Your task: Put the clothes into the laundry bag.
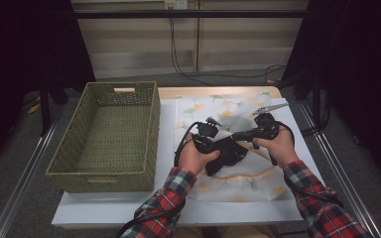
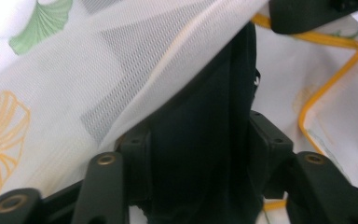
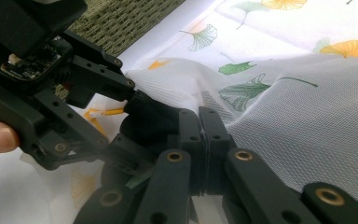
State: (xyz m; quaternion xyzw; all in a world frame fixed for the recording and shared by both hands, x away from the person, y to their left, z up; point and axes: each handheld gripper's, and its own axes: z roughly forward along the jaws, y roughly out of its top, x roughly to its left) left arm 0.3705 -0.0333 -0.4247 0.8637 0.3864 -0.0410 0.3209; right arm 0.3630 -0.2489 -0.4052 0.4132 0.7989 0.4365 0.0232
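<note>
At the middle of the table, on the white sheet (image 1: 129, 208) beside the green woven basket (image 1: 110, 136), a black garment (image 1: 226, 151) sits half inside the mouth of a white mesh bag (image 1: 238, 173) printed with ginkgo leaves. The left gripper (image 2: 196, 154) has its jaws part spread with the dark cloth between them, apparently loosely held, its long fold running straight ahead under the lifted mesh edge. The right gripper (image 3: 200, 140), jaws pressed together and pinching that mesh edge, lies across from it, so the garment should travel away from the left hand (image 1: 193, 156), which is nearer.
</note>
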